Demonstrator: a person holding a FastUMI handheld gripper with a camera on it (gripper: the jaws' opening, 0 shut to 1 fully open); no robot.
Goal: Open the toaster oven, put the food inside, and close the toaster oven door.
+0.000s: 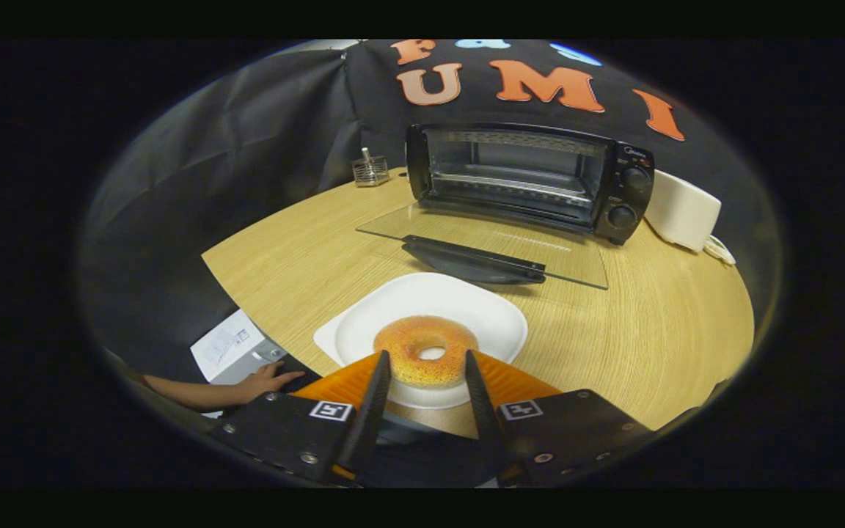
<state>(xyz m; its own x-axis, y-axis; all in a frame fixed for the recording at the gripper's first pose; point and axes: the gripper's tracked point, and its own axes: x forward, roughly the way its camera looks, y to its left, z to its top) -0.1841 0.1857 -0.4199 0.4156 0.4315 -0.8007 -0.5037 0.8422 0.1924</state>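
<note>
Golden-brown doughnut (pixel 426 359): it is lying on a white plate (pixel 496 323), and its near half is sitting between the two fingers.
Fingers: the gripper (pixel 427 359) is reaching forward over the plate's near edge with its fingers apart, one flanking each side of the doughnut; whether they are pressing on it cannot be told.
White plate: it is resting on the pale wood-grain bench (pixel 657 330), just ahead of the fingers, and is rounded-square in outline.
Oven door (pixel 481 246): it is lying fully open and flat beyond the plate, a clear glass panel with a dark handle (pixel 474 257) along its near side.
Toaster oven (pixel 529 180): it is standing at the far side of the bench, black, with its cavity showing a wire rack, and two round knobs (pixel 628 198) are sitting one above the other on its right panel.
White appliance (pixel 683 209): it is standing just beside the oven's right side.
Small wire holder (pixel 370 170): it is standing on the bench to the oven's left.
Person's hand (pixel 268 380): it is resting off the bench's left edge, beside a white box (pixel 228 348).
</note>
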